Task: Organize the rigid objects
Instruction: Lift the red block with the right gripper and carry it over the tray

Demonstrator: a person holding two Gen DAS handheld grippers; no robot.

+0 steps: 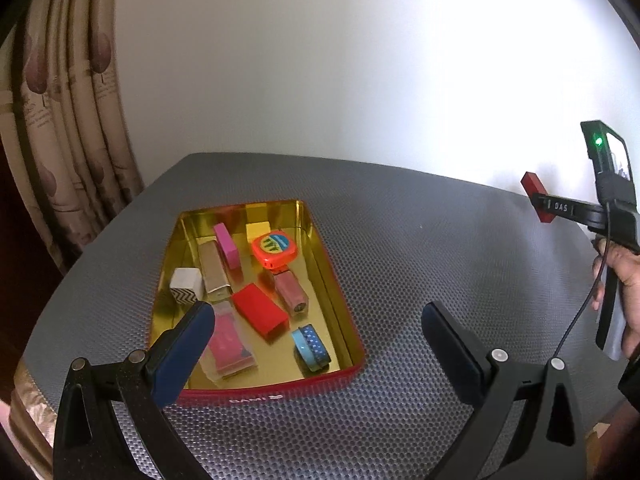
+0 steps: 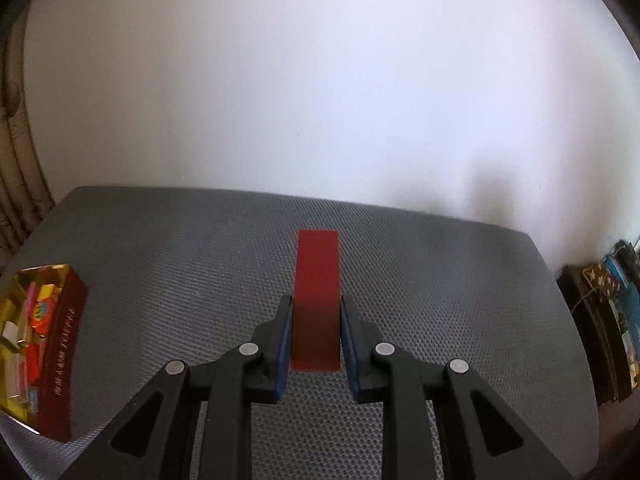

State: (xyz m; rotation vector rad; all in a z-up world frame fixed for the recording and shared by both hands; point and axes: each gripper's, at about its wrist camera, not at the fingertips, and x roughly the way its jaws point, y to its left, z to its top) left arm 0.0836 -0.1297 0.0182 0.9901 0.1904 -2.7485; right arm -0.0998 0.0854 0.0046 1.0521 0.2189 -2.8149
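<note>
A red tin with a gold inside (image 1: 340, 312) sits on the grey mat. It holds several small things: a red block (image 1: 260, 310), an orange round-cornered box (image 1: 275, 249), a pink block (image 1: 227, 246), a blue tape roll (image 1: 310, 346). My left gripper (image 1: 318, 338) is open and empty, above the tin's near right side. My right gripper (image 2: 316, 334) is shut on a flat red block (image 2: 317, 276), held above the mat. It also shows at the far right of the left wrist view (image 1: 536, 196). The tin appears at the left of the right wrist view (image 2: 60, 340).
The grey textured mat (image 1: 420, 248) covers the table. A white wall stands behind it. A patterned curtain (image 1: 68, 120) hangs at the left. Stacked items (image 2: 608, 320) lie beyond the table's right edge.
</note>
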